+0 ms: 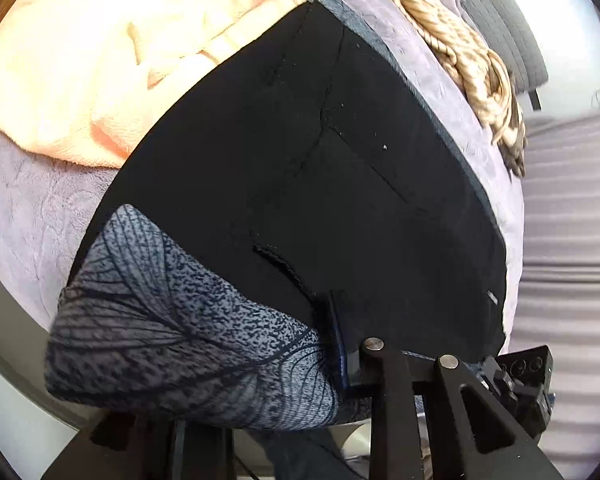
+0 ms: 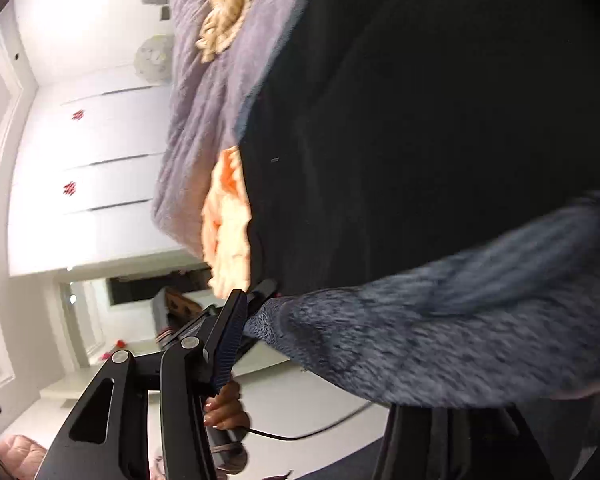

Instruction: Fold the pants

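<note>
Jaws of the left gripper point(image 1: 342, 344) are clamped on the black pants' point(image 1: 300, 152) patterned lining at lower centre to raise a fold, while those of the right gripper point(image 2: 256, 304) apparently pinch the hem at mid-frame.

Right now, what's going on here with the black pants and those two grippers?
A person is folding black pants spread on a lilac blanket, holding a gripper in each hand. The left gripper has its jaws shut on the pants' near edge, beside a blue-grey patterned fabric. The right gripper has its jaws on another edge of the pants, next to a peach towel. A striped tan garment lies farther back on the blanket.
</note>
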